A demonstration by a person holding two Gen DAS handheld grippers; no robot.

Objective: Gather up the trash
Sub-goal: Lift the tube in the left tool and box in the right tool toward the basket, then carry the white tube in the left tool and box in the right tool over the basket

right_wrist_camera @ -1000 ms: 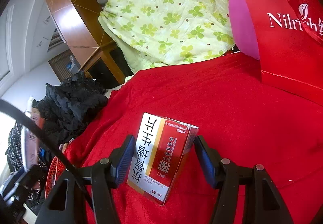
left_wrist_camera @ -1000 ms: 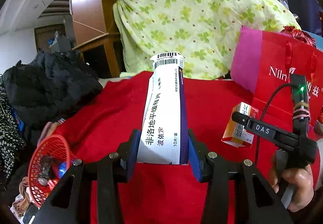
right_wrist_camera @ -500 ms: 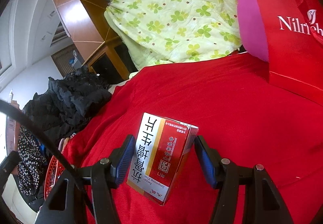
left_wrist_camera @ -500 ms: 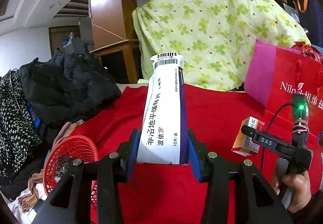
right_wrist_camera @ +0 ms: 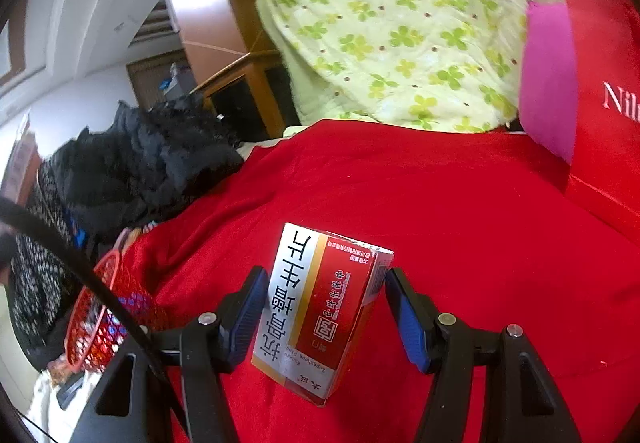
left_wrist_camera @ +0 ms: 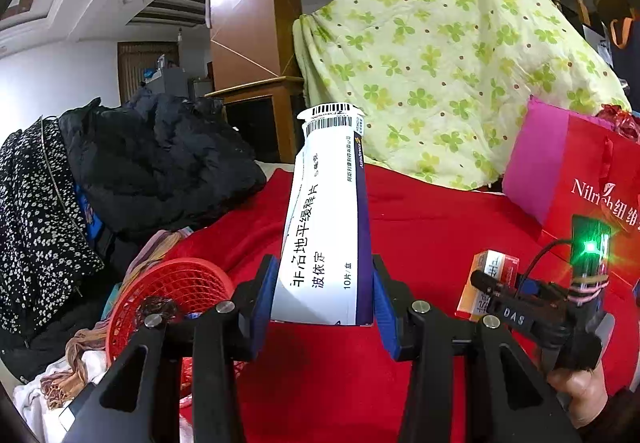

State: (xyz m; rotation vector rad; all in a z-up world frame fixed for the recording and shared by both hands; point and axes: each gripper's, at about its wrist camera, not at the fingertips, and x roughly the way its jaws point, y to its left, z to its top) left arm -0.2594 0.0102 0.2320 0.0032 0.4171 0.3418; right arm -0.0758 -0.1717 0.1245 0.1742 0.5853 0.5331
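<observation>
two grippers aloft over red cloth (left_wrist_camera: 420, 227) | left gripper (left_wrist_camera: 325, 291) tilted slightly down, blue pads pinching tall white-and-purple cardboard medicine box (left_wrist_camera: 326, 227), upright | right gripper (right_wrist_camera: 323, 313) clamps glossy red-and-white cardboard box (right_wrist_camera: 320, 307), tilted | red plastic mesh basket (left_wrist_camera: 176, 291) at lower left, beside black clothes (left_wrist_camera: 160, 159)

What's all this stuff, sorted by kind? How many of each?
Medicine boxes: 2, a white one and a red one
Red baskets: 1
Red gift bags: 1
Flowered quilts: 1
Total: 5
</observation>
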